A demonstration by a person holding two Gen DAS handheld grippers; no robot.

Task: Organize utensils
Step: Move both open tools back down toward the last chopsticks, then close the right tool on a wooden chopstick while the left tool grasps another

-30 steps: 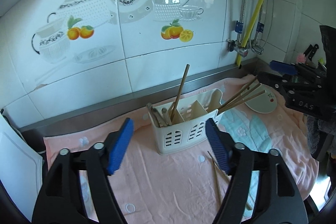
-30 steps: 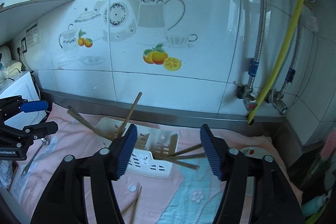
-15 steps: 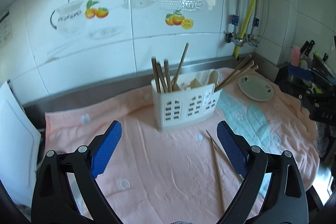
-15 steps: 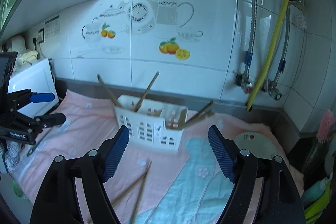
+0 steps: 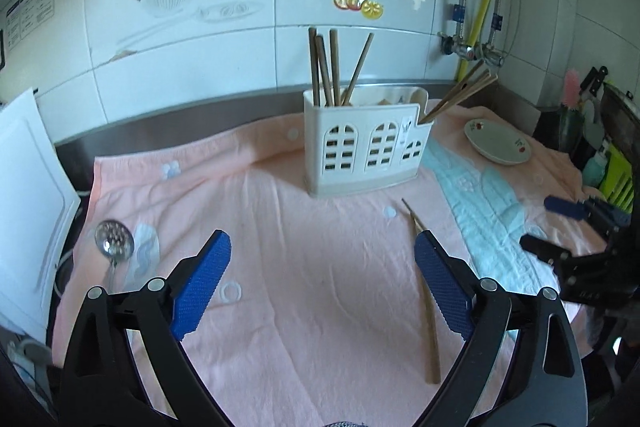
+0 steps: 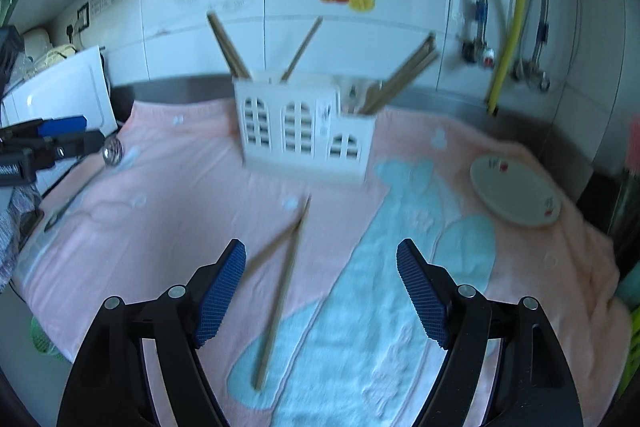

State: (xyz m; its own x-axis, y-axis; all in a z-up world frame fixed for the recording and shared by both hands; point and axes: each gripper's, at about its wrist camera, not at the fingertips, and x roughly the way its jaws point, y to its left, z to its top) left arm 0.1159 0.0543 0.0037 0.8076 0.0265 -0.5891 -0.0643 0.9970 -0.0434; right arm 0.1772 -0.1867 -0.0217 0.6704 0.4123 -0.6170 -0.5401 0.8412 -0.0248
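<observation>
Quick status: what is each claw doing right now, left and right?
Left claw: open, holding nothing.
Right claw: open, holding nothing.

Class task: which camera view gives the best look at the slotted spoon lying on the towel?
The left wrist view: the slotted spoon lies sharp on the towel, its holes visible. In the right wrist view it is a small blurred shape beside the left gripper.

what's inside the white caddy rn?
Chopsticks stand in the white caddy's left compartment, more lean out its right end. Pale handles show mid-rim; lower contents are hidden by the walls.
</observation>
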